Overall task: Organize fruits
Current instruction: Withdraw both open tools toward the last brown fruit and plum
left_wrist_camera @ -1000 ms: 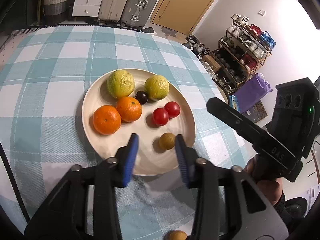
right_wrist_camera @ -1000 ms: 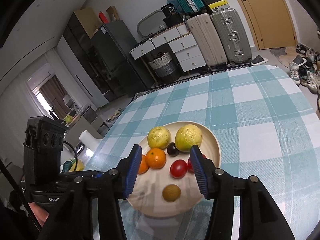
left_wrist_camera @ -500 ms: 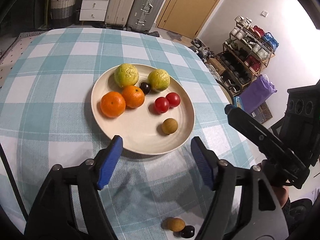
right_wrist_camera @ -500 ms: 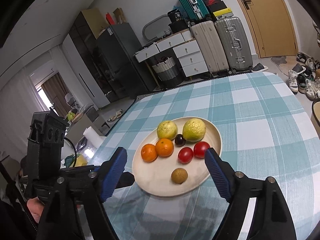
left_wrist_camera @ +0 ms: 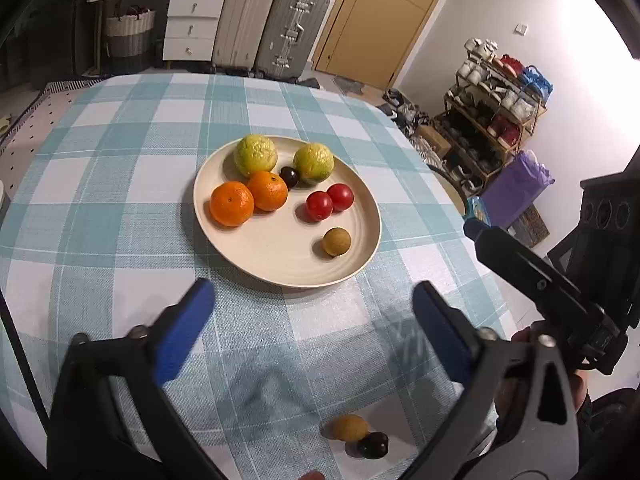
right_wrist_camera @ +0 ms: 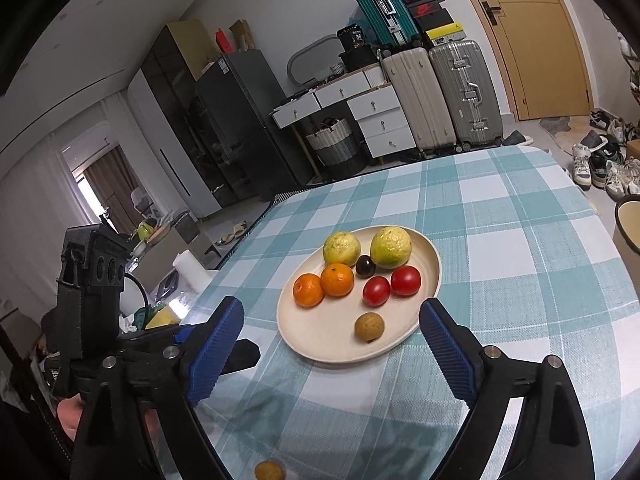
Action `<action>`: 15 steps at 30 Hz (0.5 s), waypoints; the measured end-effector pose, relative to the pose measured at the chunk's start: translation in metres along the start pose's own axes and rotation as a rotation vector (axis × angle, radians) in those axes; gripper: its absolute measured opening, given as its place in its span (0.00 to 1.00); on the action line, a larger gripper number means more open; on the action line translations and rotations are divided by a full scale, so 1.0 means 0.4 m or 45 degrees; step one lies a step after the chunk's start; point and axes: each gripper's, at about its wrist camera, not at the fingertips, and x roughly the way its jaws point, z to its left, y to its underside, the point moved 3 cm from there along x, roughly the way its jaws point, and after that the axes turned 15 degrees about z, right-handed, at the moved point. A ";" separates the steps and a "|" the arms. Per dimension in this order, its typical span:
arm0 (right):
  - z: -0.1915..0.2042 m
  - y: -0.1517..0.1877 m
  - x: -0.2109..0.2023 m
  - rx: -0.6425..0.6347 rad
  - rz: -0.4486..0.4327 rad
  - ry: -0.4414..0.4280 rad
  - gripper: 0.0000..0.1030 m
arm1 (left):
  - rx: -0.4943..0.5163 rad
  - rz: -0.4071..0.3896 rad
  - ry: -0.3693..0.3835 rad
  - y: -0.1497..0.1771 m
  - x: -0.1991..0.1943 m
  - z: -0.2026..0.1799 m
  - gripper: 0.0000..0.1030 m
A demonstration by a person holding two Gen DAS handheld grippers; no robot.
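left gripper point(left_wrist_camera: 312, 328) jaws opening, wide apart, nothing between them; right gripper point(right_wrist_camera: 332, 344) jaws opening too, empty. plate point(left_wrist_camera: 280, 264) on checked tabletop point(left_wrist_camera: 120, 208) sits beyond both jaw pairs, toward 12 o'clock. on plate: two green fruits point(left_wrist_camera: 256, 155), two oranges point(left_wrist_camera: 232, 204), two red tomatoes point(left_wrist_camera: 319, 205), dark plum point(left_wrist_camera: 289, 176), brown longan point(left_wrist_camera: 337, 241) at plate's 4 o'clock. off plate, near left jaws at 6 o'clock: loose longan point(left_wrist_camera: 351, 427) touching dark fruit point(left_wrist_camera: 373, 445). in right view the loose longan is cut off by the frame's bottom edge.
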 end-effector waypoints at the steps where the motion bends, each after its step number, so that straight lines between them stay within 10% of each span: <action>1: 0.002 0.004 -0.005 -0.001 -0.004 0.000 0.94 | 0.002 -0.016 -0.006 0.005 -0.008 0.000 0.99; 15: 0.033 0.098 -0.016 0.002 0.066 -0.021 0.97 | -0.046 -0.041 -0.073 0.110 -0.062 0.053 0.99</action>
